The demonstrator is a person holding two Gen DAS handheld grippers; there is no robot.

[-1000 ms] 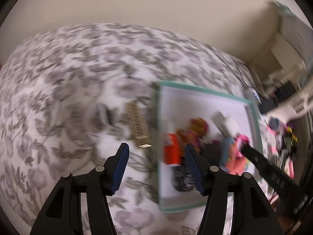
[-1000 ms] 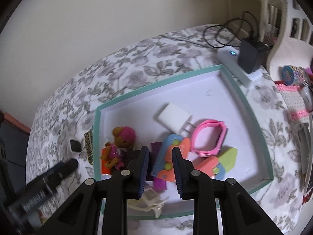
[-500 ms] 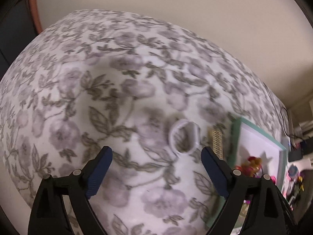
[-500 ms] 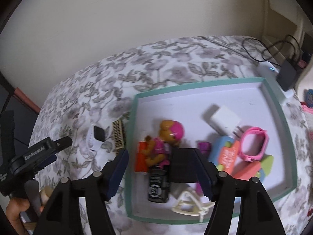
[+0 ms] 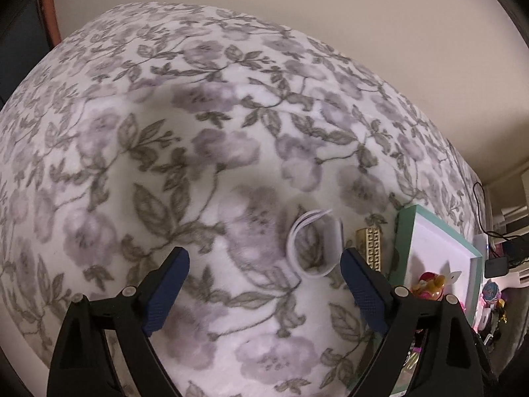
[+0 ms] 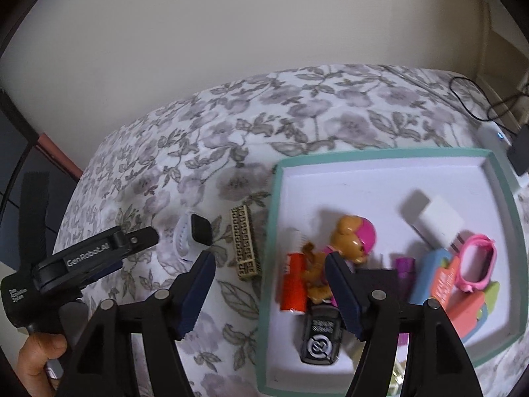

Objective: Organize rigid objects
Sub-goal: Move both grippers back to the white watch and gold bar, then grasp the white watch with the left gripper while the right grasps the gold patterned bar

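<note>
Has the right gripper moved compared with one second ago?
Yes. The right gripper has moved left: it was over the middle of the tray and now straddles the tray's left edge. It also opened.

The left gripper (image 5: 264, 274) has its jaws spread wide, blue-padded fingers (image 5: 167, 289) well apart with nothing between them, tilted downward. From the right wrist view the same left gripper (image 6: 99, 258) shows side-on as a black body off to the left of the right gripper, with a bare hand (image 6: 36, 354) wrapped around its handle below. The right gripper (image 6: 269, 289) is likewise wide open and empty, its fingers (image 6: 344, 292) angled downward
</note>
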